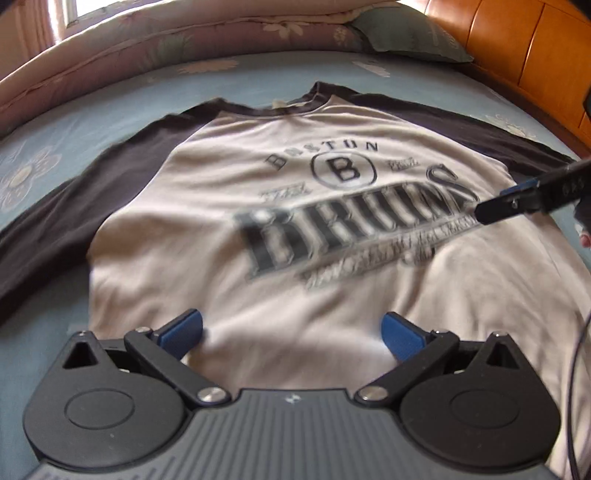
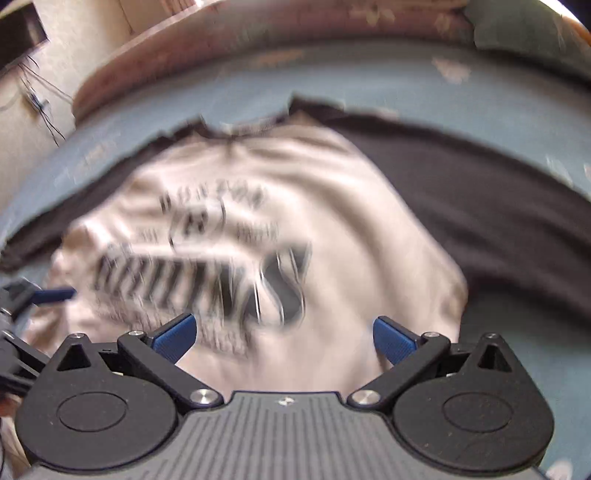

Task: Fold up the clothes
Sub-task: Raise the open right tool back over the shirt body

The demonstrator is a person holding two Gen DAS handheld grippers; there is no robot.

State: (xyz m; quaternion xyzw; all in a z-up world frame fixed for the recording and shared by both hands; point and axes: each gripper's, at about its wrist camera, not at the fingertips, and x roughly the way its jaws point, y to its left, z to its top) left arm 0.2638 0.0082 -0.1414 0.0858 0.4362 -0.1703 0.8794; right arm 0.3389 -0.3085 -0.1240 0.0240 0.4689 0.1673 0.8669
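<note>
A shirt (image 1: 280,236) is laid flat, front up, on a blue flowered bedsheet (image 1: 110,110), collar toward the far side. The body is light grey with dark sleeves spread out to both sides. Print reading BOSTON, a circled B and BRUINS is seen on the chest; the smaller lines under it are too blurred to read.

The left gripper (image 1: 291,334) is held over the lower part of the shirt body, near the hem. Its jaws are spread wide apart, with nothing between the blue pads (image 1: 183,330); only cloth is seen beneath them. Contact with the cloth cannot be judged.

The right gripper (image 2: 284,336) is likewise held over the lower right part of the shirt, jaws wide apart, nothing gripped. The right wrist view is heavily motion-blurred, so the print is smeared. In the left wrist view the right gripper is seen from the side at the right edge, over the end of the BRUINS print, possibly just above the cloth. In the right wrist view the left gripper is seen at the left edge.

A folded quilt (image 1: 147,48) and a green pillow (image 1: 402,33) are seen along the far edge of the bed, with a wooden headboard (image 1: 517,44) at the right.
</note>
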